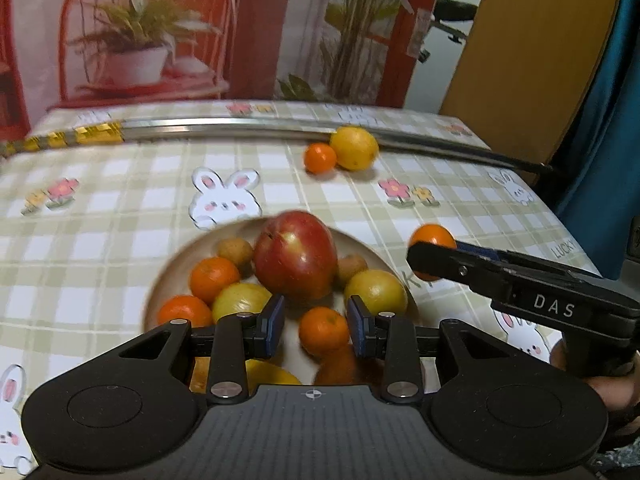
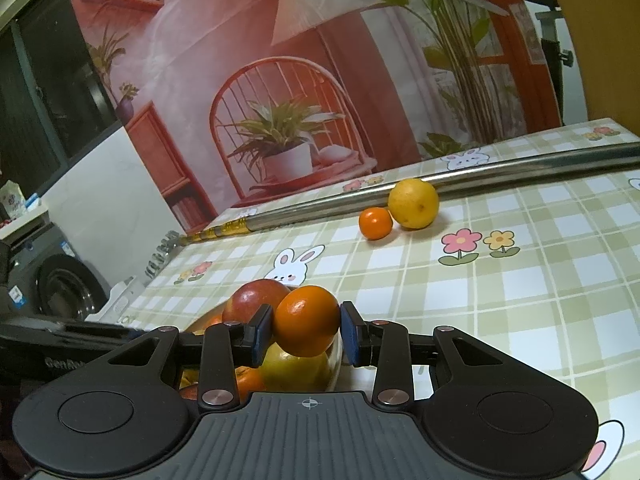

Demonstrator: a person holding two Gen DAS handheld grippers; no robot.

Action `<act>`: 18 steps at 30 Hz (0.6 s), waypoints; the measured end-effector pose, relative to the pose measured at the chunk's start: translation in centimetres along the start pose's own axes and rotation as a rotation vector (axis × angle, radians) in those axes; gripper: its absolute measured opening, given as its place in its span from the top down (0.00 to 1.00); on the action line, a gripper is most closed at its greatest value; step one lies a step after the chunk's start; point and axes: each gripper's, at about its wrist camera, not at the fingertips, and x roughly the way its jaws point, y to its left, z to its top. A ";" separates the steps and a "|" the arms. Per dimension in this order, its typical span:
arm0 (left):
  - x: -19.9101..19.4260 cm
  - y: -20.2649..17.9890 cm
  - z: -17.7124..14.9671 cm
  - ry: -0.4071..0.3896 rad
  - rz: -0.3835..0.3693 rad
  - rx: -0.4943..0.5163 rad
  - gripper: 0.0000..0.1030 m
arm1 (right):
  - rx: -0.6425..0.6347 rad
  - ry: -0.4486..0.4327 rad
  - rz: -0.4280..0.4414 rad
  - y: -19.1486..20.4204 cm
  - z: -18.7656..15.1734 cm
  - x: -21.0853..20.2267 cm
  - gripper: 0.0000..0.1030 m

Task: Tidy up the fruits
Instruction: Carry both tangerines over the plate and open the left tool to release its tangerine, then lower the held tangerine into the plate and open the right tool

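Right gripper [image 2: 307,330] clamps small round orange tangerine [image 2: 306,320] just beside wooden plate's [image 1: 168,276] rim; left gripper [image 1: 316,326] gapes, empty.

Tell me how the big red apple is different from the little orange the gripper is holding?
The apple is red and much bigger; the held orange is orange and small. The apple sits on the plate among other fruit; the orange is pinched in the right gripper above the plate's edge. Both are round and shiny.
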 end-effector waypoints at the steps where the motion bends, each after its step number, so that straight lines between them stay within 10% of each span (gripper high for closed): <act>1: -0.3 0.1 0.0 -0.011 0.011 0.000 0.65 | -0.005 0.001 -0.002 0.1 0.0 0.0 0.68; 18: -4.0 6.1 0.6 -0.095 0.155 -0.185 0.61 | -0.142 0.056 0.018 3.3 0.7 1.3 0.68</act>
